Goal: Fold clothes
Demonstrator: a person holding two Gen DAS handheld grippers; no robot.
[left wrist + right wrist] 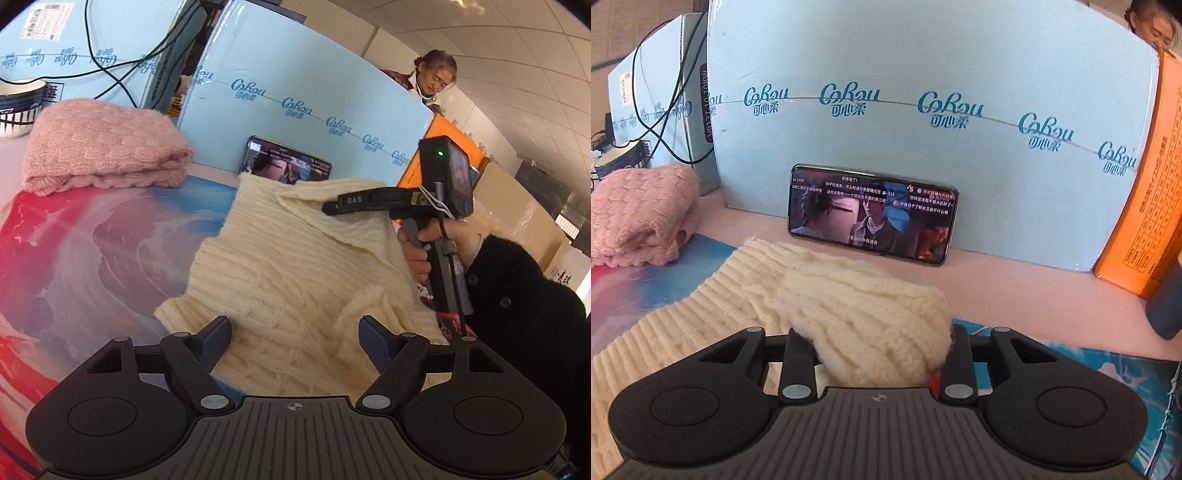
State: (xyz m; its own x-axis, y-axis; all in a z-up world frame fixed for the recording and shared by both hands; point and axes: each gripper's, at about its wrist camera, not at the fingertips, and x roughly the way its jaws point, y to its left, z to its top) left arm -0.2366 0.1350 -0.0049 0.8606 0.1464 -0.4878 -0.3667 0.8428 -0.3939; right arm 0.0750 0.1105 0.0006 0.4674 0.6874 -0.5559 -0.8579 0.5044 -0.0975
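Observation:
A cream cable-knit sweater [288,280] lies partly folded on a red, white and blue mat [92,251]. My left gripper [294,339] is open, hovering over the sweater's near edge, holding nothing. My right gripper [875,343] has its jaws wide, and a thick bunched fold of the cream sweater [871,317] fills the gap between its fingers. In the left wrist view the right gripper [332,207] reaches in from the right over the sweater's far side. A folded pink knit sweater [103,151] sits at the back left, and shows in the right wrist view [635,214].
A phone [871,214] playing video leans against a light blue carton [923,110] behind the sweater. An orange box [1152,192] stands at the right, a dark bottle [1167,295] beside it. A bowl [18,107] and cables sit back left. A person [436,81] stands behind the cartons.

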